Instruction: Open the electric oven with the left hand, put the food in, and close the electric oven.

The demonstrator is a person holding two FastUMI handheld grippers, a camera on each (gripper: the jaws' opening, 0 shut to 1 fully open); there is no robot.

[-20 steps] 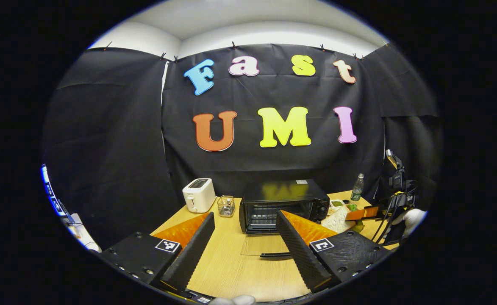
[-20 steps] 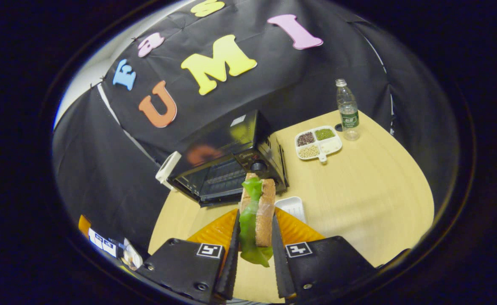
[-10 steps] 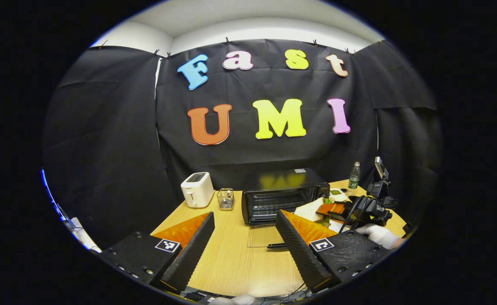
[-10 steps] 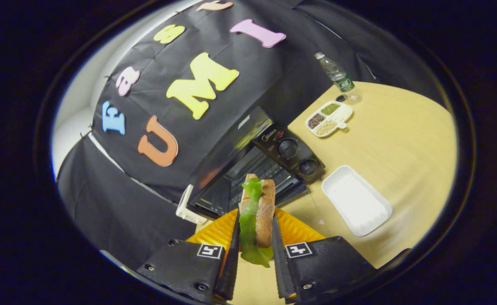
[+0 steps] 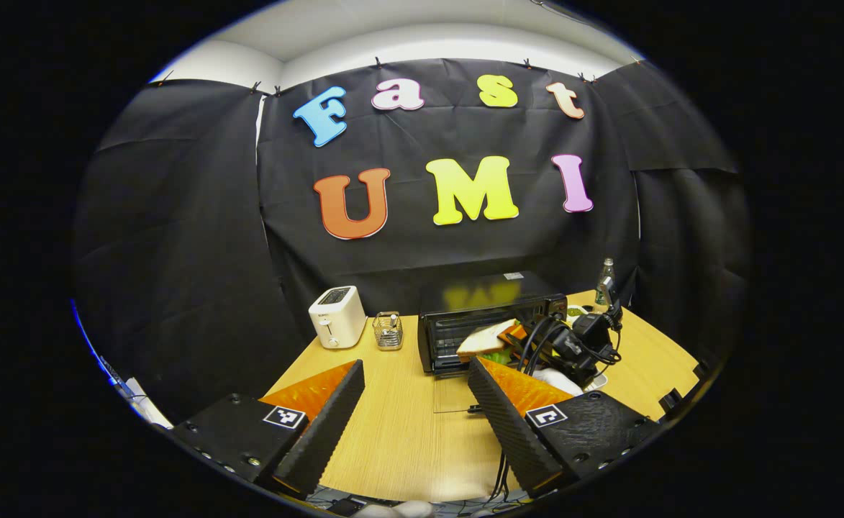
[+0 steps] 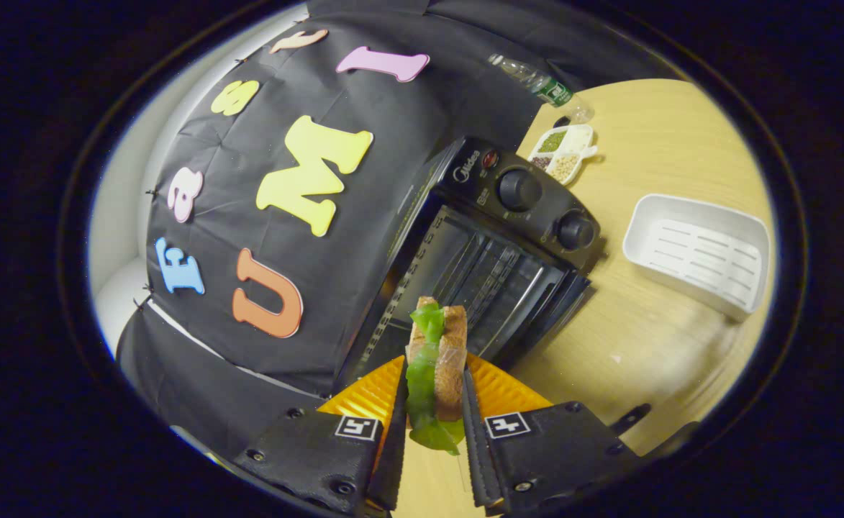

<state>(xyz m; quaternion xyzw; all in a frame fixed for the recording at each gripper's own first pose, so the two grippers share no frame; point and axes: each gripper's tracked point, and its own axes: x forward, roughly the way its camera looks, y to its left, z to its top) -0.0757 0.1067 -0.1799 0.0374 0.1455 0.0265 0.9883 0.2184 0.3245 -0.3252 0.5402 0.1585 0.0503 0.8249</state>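
Black electric oven [image 6: 493, 252], door dropped open, near the table's [image 6: 652, 338] back edge. Step in hand: loading the food. Sandwich [image 6: 436, 360], bread and green leaf, pinched upright between the right gripper's [image 6: 432, 432] jaws, just before the oven mouth. Next move, as judged: carry it level onto the rack, then release. Left gripper [image 5: 411, 424]: jaws spread wide, holding nothing, above the table's front edge

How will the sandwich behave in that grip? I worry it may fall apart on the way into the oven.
The sandwich is probably soft: the right gripper pinches it edge-on, so it may squash. The lettuce hangs loose below the bread, so it looks floppy and could slip out. It seems light, held without sagging.
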